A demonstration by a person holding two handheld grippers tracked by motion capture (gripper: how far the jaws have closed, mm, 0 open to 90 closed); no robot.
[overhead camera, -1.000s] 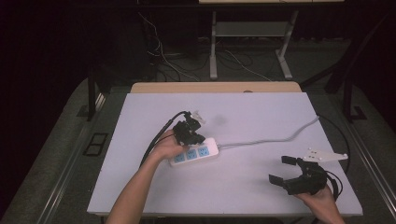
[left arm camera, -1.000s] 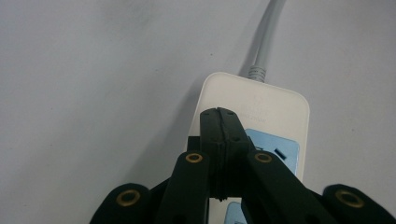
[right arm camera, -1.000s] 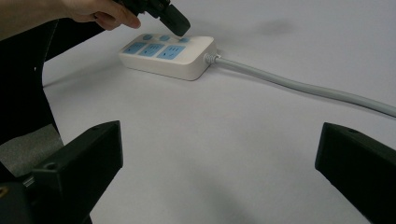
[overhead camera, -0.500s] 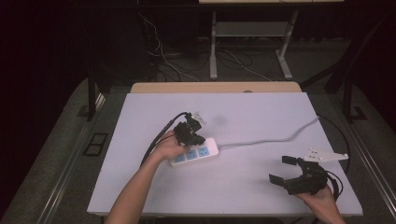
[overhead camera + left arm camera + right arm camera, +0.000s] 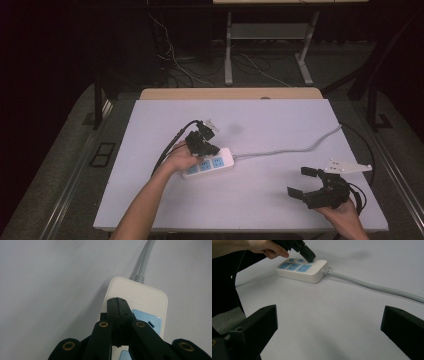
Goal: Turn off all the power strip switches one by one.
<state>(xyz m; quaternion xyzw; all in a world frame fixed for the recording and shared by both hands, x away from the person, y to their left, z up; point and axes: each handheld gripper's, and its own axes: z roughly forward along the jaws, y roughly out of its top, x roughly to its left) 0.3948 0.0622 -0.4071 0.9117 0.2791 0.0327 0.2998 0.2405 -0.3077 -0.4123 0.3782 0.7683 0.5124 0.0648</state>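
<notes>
- The pale lavender-white rectangular worktop (image 5: 260,200) has a matte, bare surface; its near edge runs along the bottom of the high view, where both forearms come in.
- At the near right corner, the right hand-held gripper (image 5: 302,182) rests low over the worktop, its black jaws spread wide apart with nothing between them, facing left across the surface.
- Near the middle of the worktop, left of centre, lies the white rectangular plastic power strip with light-blue socket faces (image 5: 209,163), flat on the surface.
- Its long axis runs slantwise, from near-left to far-right; the corded end points right.
- The grey round cable (image 5: 300,148) leaves that end and curves off toward the worktop's right edge.
- The left hand-held gripper (image 5: 117,300) has its jaws pressed together, holding nothing, the tips down on the strip's top face near the corded end.
- Beyond the far edge runs a tan wooden strip (image 5: 230,93), then dark grey floor with loose cables (image 5: 250,62) and a grey metal frame (image 5: 270,35) in a dim room.
</notes>
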